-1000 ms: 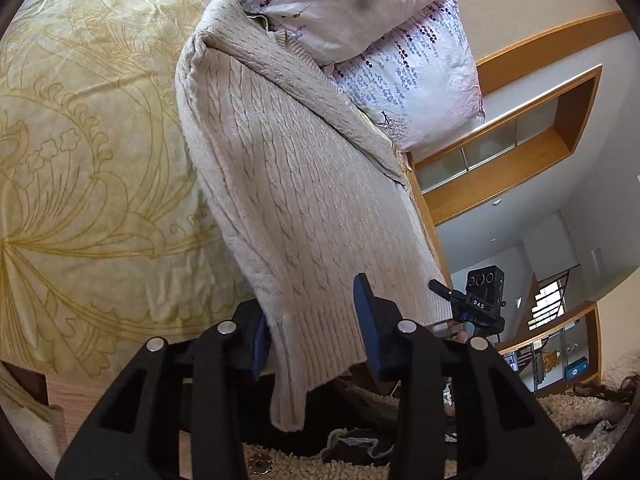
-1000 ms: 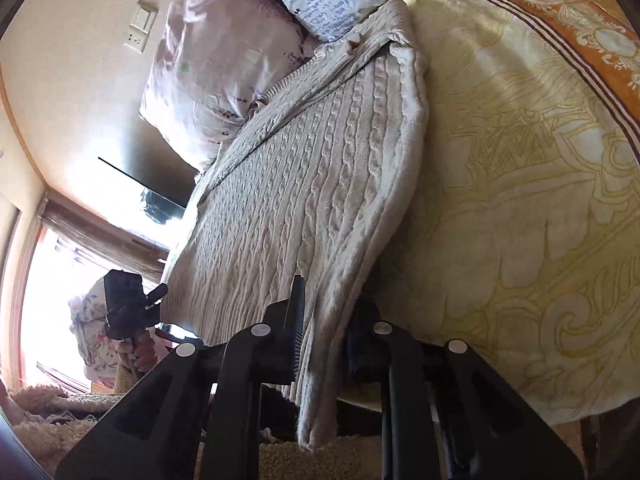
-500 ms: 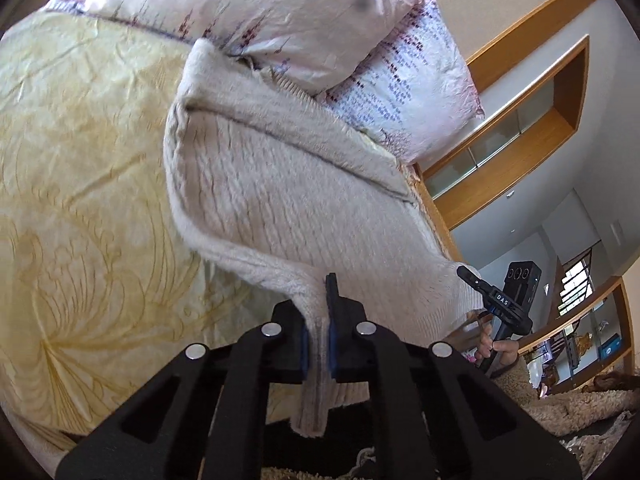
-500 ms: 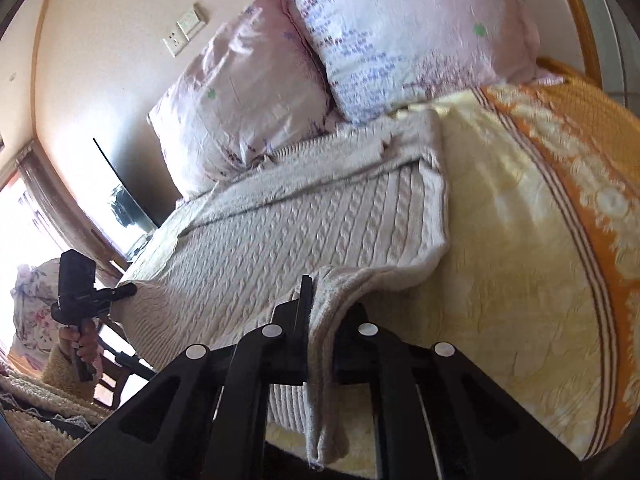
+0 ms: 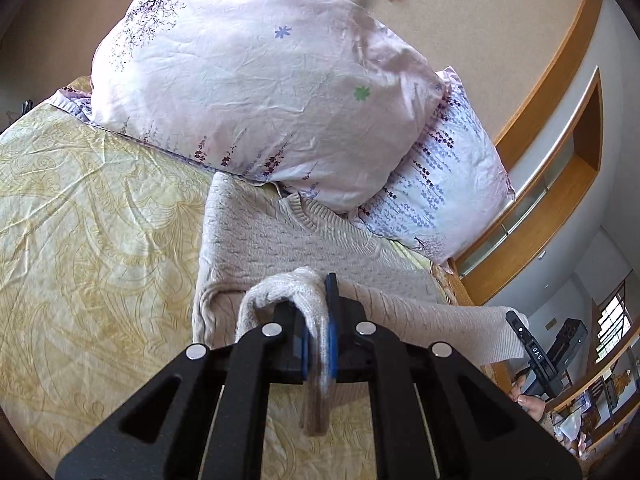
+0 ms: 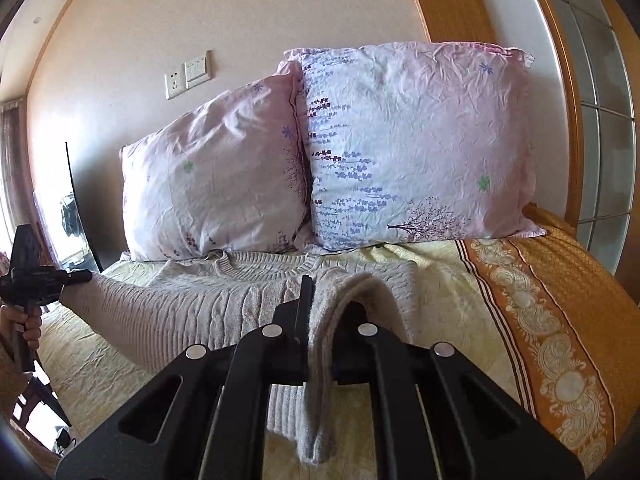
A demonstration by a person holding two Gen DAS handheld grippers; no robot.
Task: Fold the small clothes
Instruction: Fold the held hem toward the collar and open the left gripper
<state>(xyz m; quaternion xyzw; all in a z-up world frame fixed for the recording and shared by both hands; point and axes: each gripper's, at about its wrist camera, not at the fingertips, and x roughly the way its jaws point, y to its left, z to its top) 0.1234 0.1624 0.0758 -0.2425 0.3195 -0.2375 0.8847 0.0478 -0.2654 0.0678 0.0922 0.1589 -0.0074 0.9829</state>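
A beige cable-knit sweater (image 5: 280, 240) lies on the yellow bedspread (image 5: 100, 240), its neckline toward the pillows. My left gripper (image 5: 316, 336) is shut on one corner of its ribbed hem, lifted and folded toward the neckline. My right gripper (image 6: 316, 336) is shut on the other hem corner, also lifted. In the right wrist view the sweater (image 6: 224, 296) stretches left to the other gripper, and the hem hangs over my fingers. The right gripper also shows at the right edge of the left wrist view (image 5: 536, 356).
Two pink and lilac floral pillows (image 6: 416, 148) (image 5: 256, 80) lean against the wall at the bed's head. An orange patterned border (image 6: 540, 320) runs along the bed's right side. A wooden frame (image 5: 560, 128) and wall switches (image 6: 188, 74) are behind.
Both grippers have lifted the hem from the bed's foot and carried it up over the sweater toward the pillows. The left gripper closed on the hem a second ago.
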